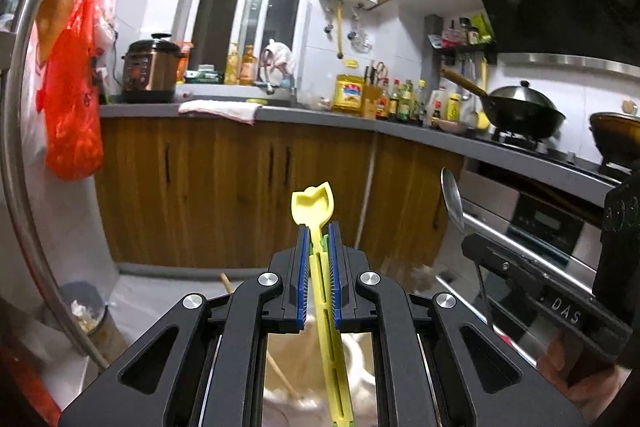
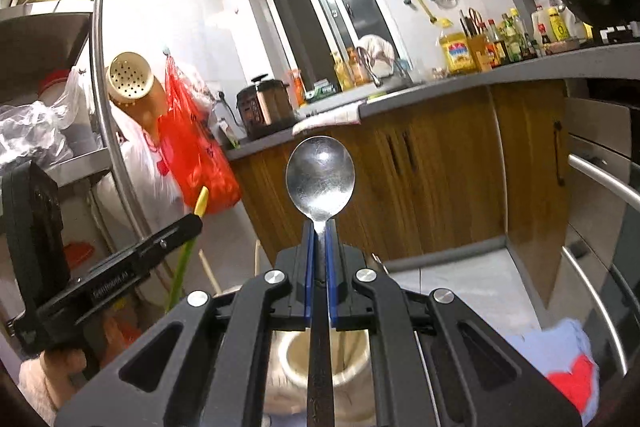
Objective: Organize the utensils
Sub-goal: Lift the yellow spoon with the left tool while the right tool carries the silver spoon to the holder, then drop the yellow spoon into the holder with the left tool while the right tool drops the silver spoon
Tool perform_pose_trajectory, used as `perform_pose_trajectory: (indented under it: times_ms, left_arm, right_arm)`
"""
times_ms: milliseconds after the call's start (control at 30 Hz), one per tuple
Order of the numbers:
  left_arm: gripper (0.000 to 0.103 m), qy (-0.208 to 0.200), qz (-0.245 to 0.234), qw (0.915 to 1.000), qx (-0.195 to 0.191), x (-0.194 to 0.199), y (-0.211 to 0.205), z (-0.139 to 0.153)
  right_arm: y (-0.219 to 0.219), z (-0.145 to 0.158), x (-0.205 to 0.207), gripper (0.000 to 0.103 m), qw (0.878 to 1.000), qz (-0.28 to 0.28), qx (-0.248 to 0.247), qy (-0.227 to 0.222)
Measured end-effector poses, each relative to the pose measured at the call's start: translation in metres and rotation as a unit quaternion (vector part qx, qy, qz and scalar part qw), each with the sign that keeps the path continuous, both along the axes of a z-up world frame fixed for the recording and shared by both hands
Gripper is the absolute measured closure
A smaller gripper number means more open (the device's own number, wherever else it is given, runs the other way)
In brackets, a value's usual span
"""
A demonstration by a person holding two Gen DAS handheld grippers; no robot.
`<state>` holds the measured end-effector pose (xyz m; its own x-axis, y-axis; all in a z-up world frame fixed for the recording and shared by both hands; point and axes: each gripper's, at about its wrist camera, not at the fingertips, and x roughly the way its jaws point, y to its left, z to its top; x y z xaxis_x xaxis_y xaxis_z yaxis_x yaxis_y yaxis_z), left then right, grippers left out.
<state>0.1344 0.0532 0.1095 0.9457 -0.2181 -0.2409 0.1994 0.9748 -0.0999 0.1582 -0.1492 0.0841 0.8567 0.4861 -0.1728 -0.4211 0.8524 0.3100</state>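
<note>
My left gripper is shut on a yellow plastic utensil, its scoop end pointing up past the blue pads and its slotted handle running down. My right gripper is shut on a metal spoon, bowl up, dark handle hanging down over a cream holder below it. The spoon's bowl and the right gripper's body show at the right of the left wrist view. The left gripper with the yellow utensil shows at the left of the right wrist view.
A grey counter over wooden cabinets carries a pressure cooker, bottles and a wok. A red bag hangs beside a steel rack. An oven front with bar handles is at right.
</note>
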Motion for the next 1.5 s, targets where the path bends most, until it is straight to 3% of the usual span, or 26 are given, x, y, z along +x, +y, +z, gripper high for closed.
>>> perform_pose_trajectory:
  times_ms: [167,700,1200,1500]
  left_arm:
    - [0.093,-0.025,0.022,0.9994,0.006,0.020,0.005,-0.007]
    - [0.093,-0.024,0.009,0.9987,0.043,0.030,0.001,-0.044]
    - [0.093,0.027,-0.050,0.9973,0.045,0.000,0.013,-0.054]
    - [0.093,0.073,-0.062,0.9939,0.054,0.005,0.009,-0.069]
  right_arm:
    - [0.023,-0.007,0.021,0.097,1.000,-0.013,-0.007,-0.019]
    - [0.043,-0.042,0.048,0.097,0.999,-0.042,-0.026,-0.018]
    - [0.017,-0.059,0.005,0.097,0.999,-0.012,-0.047,0.004]
    - [0.016,-0.074,-0.008,0.097,0.997,-0.015,-0.064,0.035]
